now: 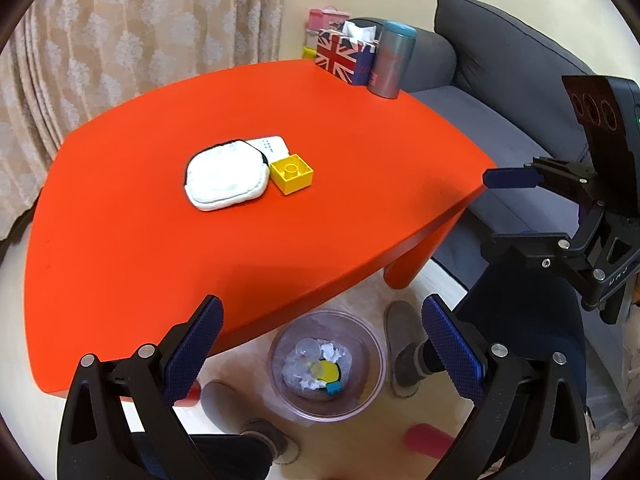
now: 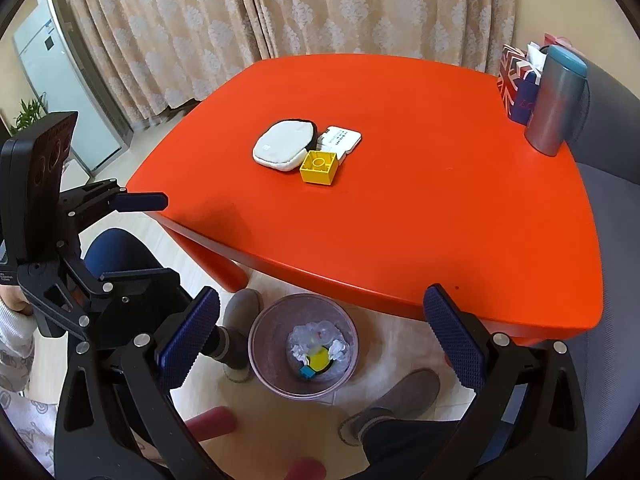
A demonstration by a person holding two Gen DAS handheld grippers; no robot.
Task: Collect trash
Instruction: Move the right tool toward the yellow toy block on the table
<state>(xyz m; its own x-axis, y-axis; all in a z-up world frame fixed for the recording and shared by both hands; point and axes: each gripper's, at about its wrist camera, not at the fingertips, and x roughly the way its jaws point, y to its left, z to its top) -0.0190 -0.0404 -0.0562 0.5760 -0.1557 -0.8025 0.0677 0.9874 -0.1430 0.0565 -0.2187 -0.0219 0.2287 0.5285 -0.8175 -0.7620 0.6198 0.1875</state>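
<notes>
1. Both tools are hovering above the near edge of the orange counter [image 1: 320, 128], with the clear trash bin [image 1: 276, 364] standing on the floor just below that edge, between the person's slippers.
2. The left gripper [image 1: 322, 344] is showing its jaws spread wide with nothing between them; the right gripper [image 2: 322, 332] is likewise gaping wide and carrying nothing.
3. The bin is already holding crumpled white paper [image 2: 339, 347], clear plastic, a yellow disc [image 2: 318, 361] and a small blue piece, so the collecting looks well along.
4. Still lying mid-counter are a white pouch [image 1: 224, 180], a yellow toy block [image 1: 292, 174] touching its right side, and a white card [image 2: 342, 138] partly tucked under them. A flag-printed tissue box [image 1: 340, 58] and a grey tumbler [image 1: 392, 60] are standing at the far corner.
5. None of these reads clearly as rubbish; judging from here, the counter may be holding only keepers.
6. If the block or card is the next target, approaching from above with the jaws straddling its two flat sides is the sound way, closing squarely so it is not skating across the slick top.
7. Keeping the other tool well apart is avoiding a knock, and releasing only when directly over the bin's mouth is preventing a miss onto the floor.
</notes>
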